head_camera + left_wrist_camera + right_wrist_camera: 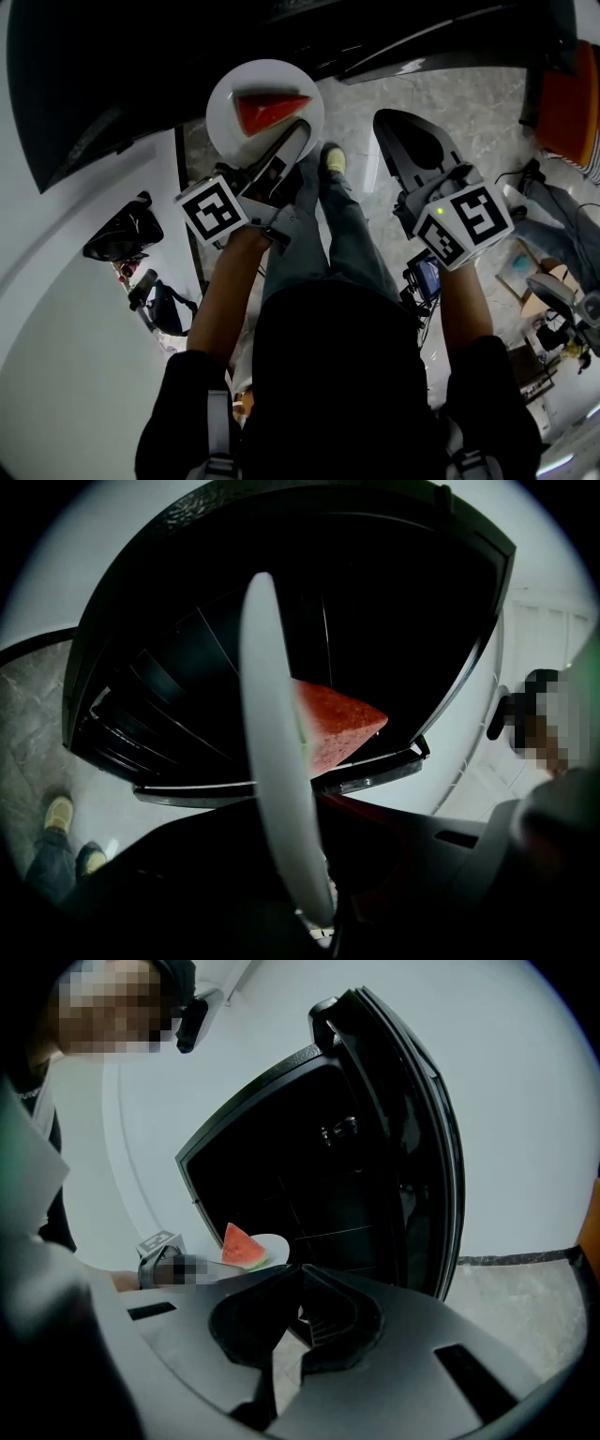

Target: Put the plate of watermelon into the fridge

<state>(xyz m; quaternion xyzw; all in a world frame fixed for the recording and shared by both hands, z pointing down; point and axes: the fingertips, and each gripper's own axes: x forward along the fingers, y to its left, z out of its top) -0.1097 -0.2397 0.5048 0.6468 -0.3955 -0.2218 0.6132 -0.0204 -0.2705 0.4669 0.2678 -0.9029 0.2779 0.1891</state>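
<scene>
Pinching the white plate by its rim, my left gripper holds it just in front of the fridge, before its open, dark interior, with the watermelon wedge lying on it. My right gripper faces the fridge near its open door, jaws pressed together on nothing.

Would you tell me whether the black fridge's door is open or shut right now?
Open: in the right gripper view the black fridge's door stands swung aside, baring the dark interior behind the white round plate.
</scene>
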